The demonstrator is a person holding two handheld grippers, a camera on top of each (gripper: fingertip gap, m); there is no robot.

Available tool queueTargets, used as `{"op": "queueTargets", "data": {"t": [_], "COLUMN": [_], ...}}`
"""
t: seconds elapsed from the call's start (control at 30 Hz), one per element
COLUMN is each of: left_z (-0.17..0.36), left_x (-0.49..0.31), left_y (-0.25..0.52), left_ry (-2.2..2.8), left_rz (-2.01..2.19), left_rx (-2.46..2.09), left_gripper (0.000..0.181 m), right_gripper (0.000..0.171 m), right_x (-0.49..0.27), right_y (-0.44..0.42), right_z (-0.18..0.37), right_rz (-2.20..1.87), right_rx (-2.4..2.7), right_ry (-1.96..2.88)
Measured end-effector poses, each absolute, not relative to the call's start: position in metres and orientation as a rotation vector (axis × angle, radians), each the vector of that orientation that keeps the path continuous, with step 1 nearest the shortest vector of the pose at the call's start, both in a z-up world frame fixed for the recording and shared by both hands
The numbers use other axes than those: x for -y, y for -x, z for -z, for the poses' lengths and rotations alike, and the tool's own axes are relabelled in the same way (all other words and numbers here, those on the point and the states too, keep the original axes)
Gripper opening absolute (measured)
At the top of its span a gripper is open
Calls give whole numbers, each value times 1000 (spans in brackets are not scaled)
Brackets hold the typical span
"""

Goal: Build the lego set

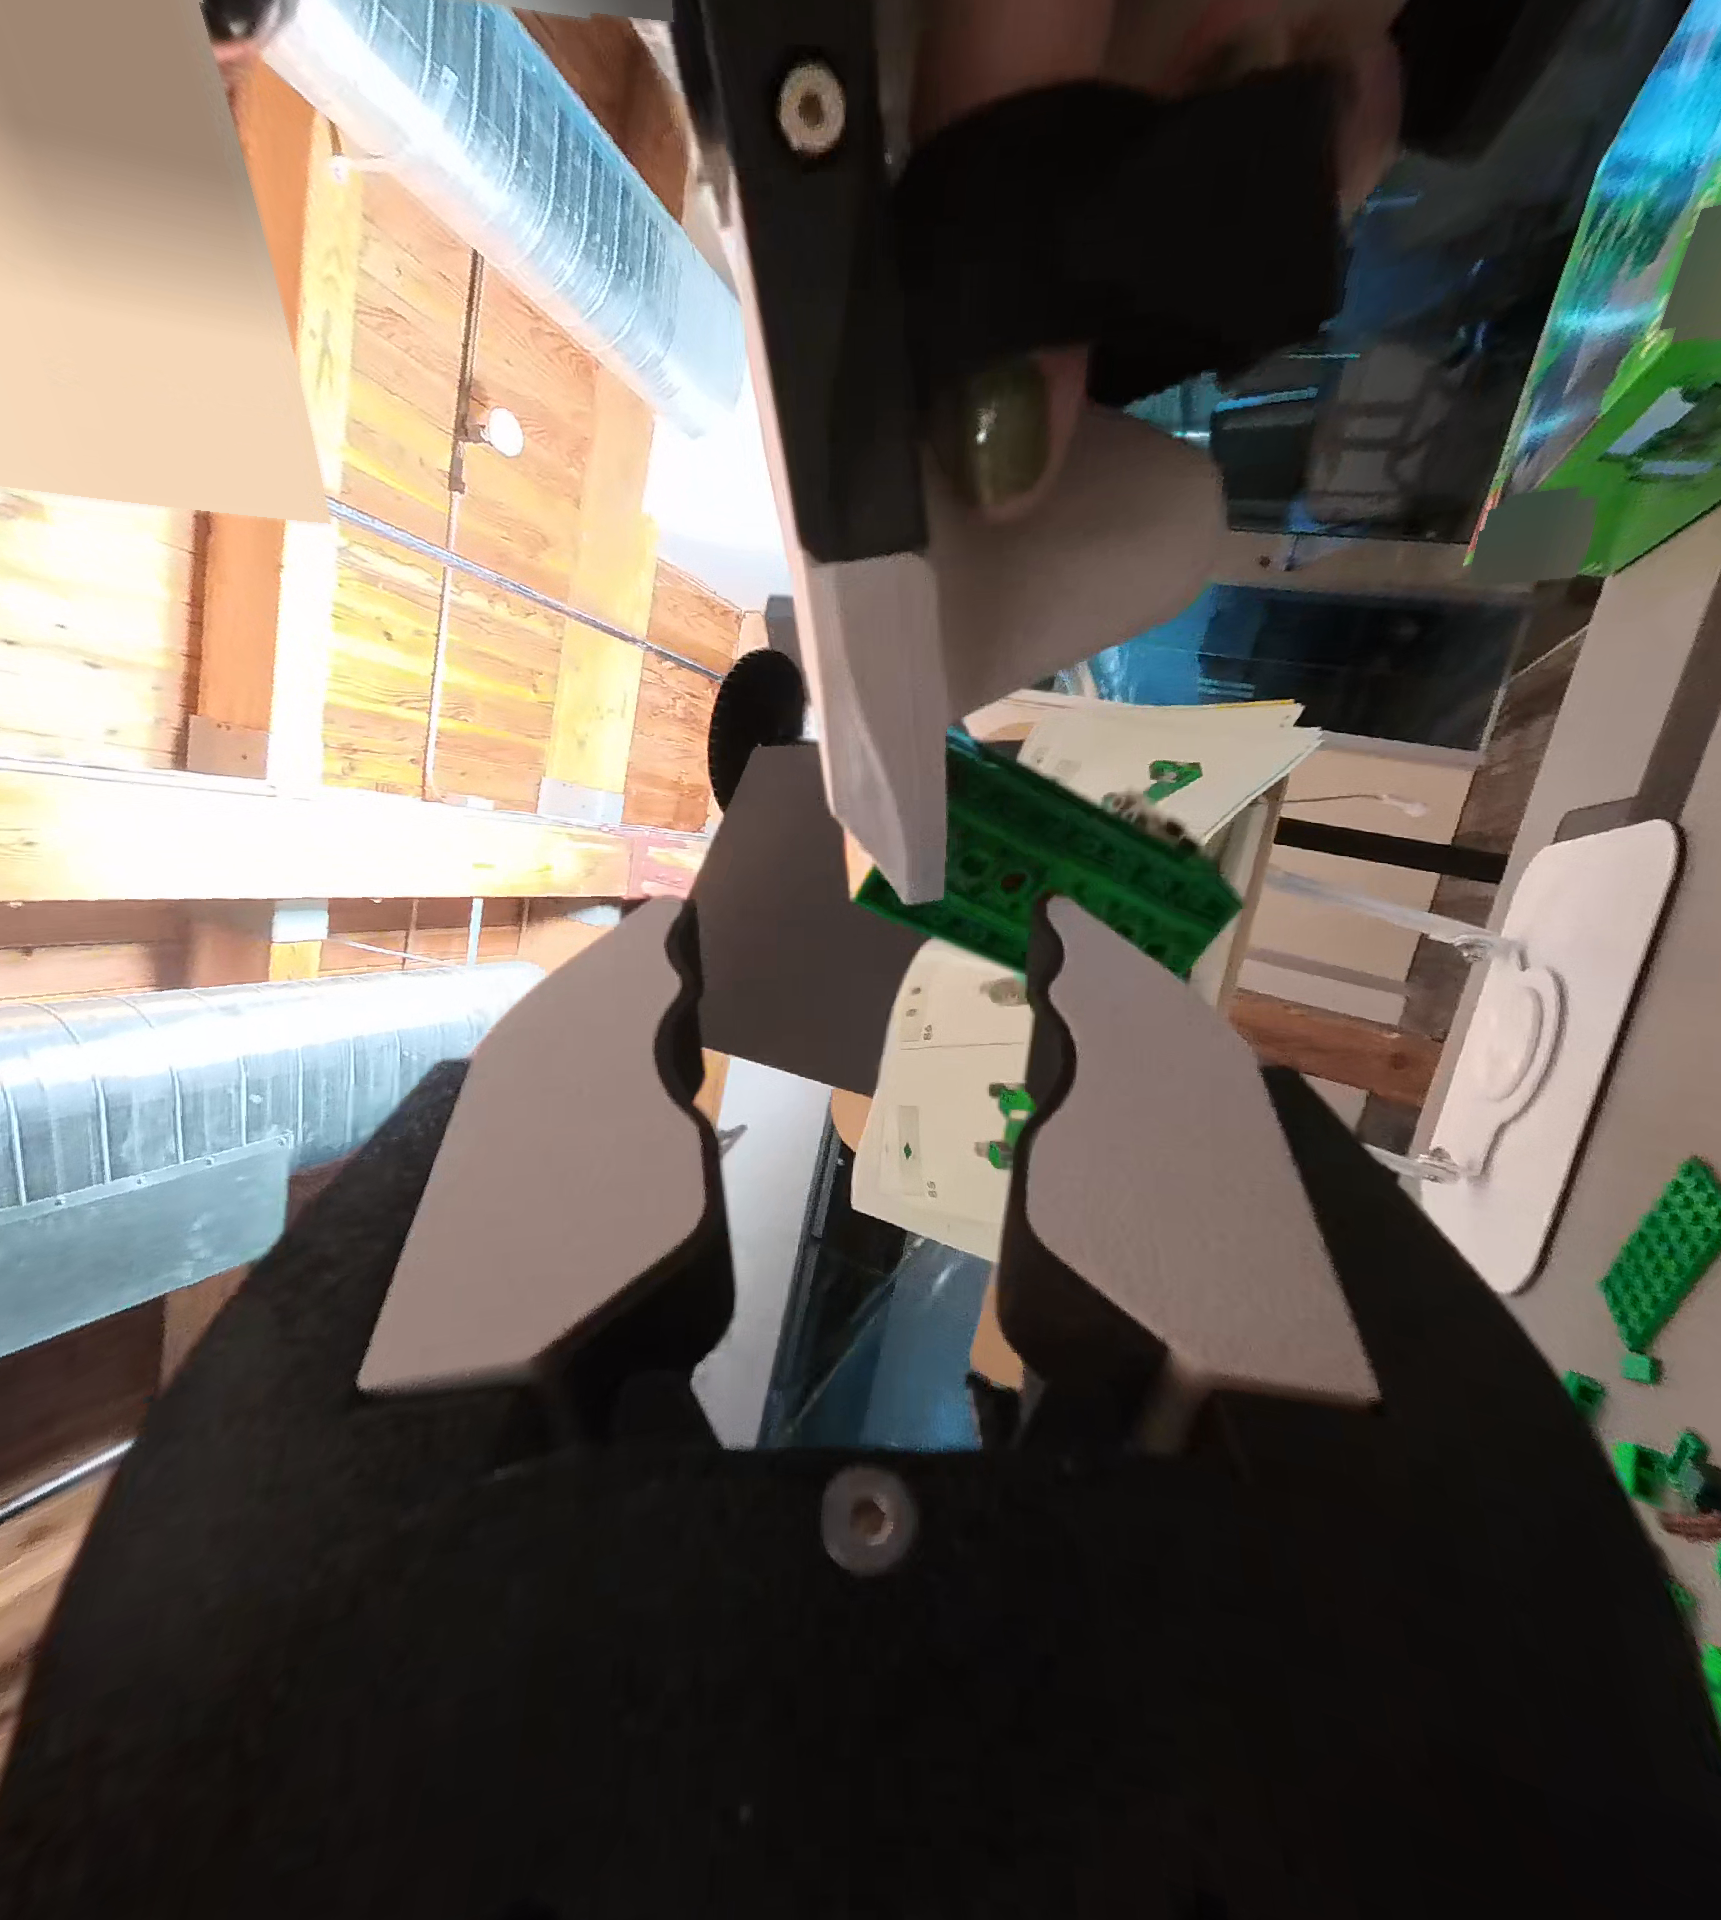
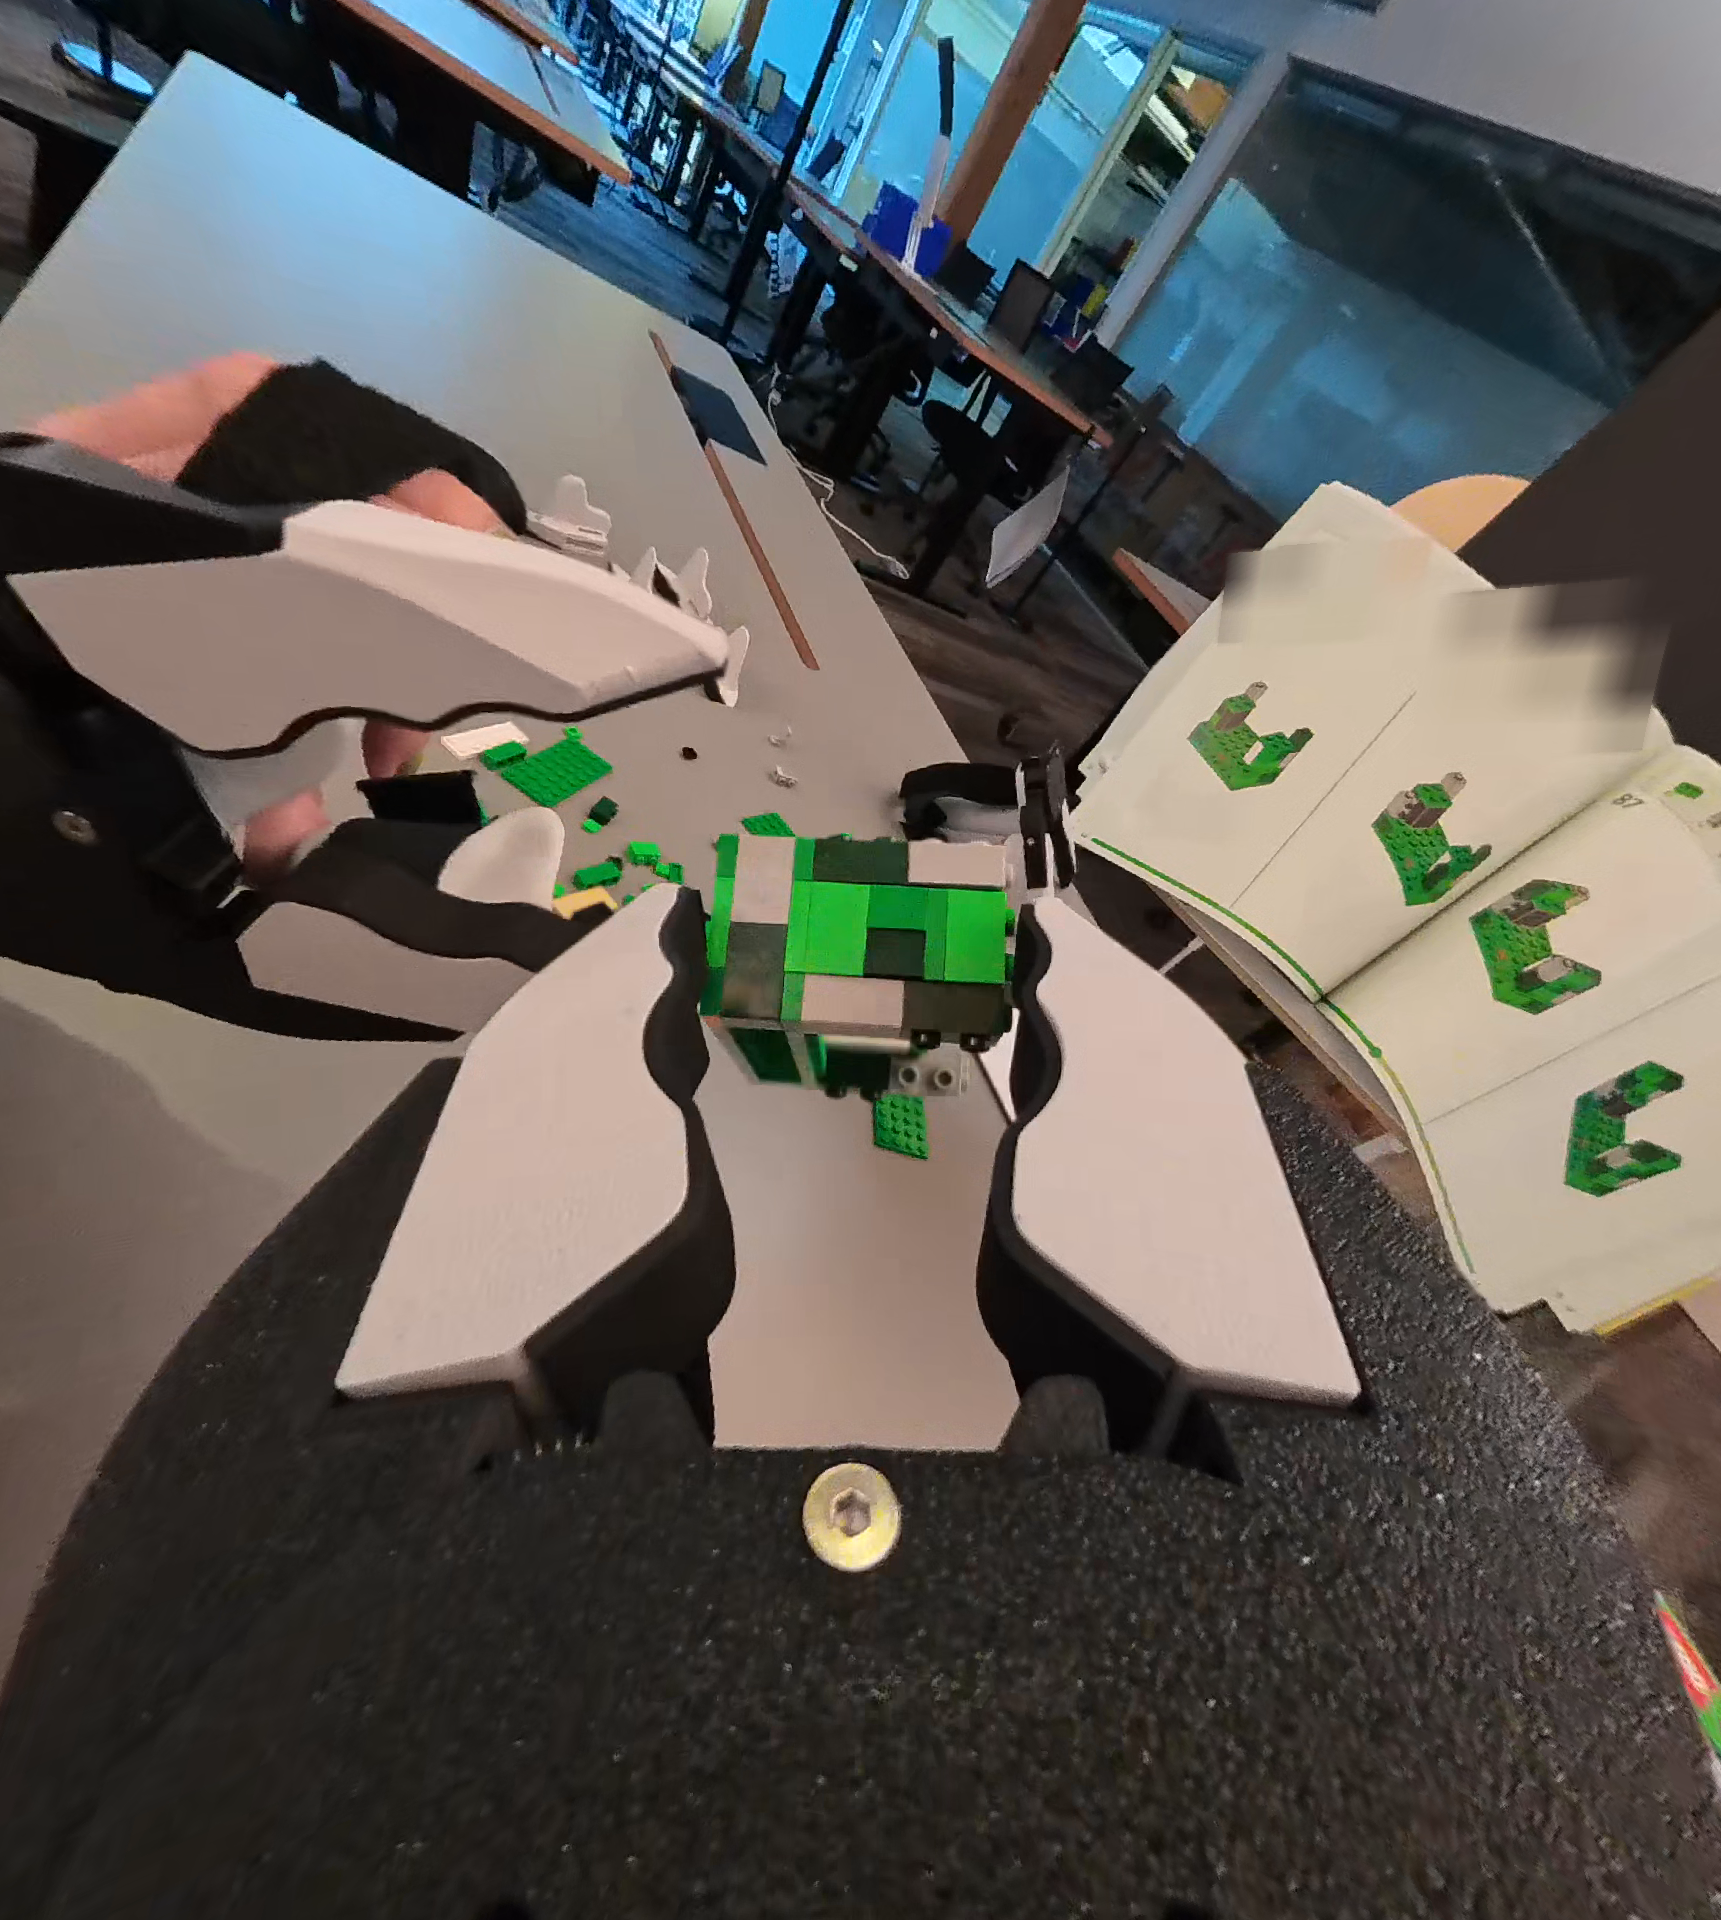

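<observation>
Clamping green lego block (image 2: pixel 861 951) between right gripper (image 2: pixel 851 925) fingertips.

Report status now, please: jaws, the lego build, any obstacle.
Right gripper shut on green lego build. Left gripper open, empty, beside it. Loose bricks on table; nothing blocking.

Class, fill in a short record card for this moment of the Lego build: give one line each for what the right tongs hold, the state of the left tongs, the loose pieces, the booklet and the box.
Right tongs: shut on the green, grey and white block model, held above the table
Left tongs: open, holding nothing
Loose pieces: green plate and small green bricks scattered on the table
Instruction booklet: open, propped up to the right
Box: green, at the table's edge
</observation>
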State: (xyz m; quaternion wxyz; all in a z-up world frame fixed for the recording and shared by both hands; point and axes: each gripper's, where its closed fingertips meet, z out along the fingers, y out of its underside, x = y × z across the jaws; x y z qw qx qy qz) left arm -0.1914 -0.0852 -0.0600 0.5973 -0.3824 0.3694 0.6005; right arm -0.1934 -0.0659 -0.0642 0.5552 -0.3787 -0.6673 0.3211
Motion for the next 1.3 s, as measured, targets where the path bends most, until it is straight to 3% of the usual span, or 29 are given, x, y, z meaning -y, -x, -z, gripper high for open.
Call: {"op": "queueTargets", "data": {"t": [0.33, 0.47, 0.6, 0.77, 1.3], "left_z": [84, 118, 168, 193, 243], "left_x": [90, 93, 97, 98, 96], "left_y": [206, 207, 189, 179, 101], "left_ry": [1055, 1171, 1399, 1516, 1735], "left_rz": [-1200, -1074, -627, -350, 112], "left_rx": [-820, -884, -920, -874, -964], "left_gripper": [53, 48, 47, 43, 36], "right_gripper": [56, 56, 56, 56, 56], "right_x": [67, 75, 77, 76, 93], "right_y": [196, 183, 163, 142, 98], "right_z": [86, 132, 182, 220, 267], "right_rz": [-592, -565, -525, -460, -123], "right_rx": [1696, 1830, 1917, 1939, 1945], "right_ry": [675, 472, 387, 333, 51]}}
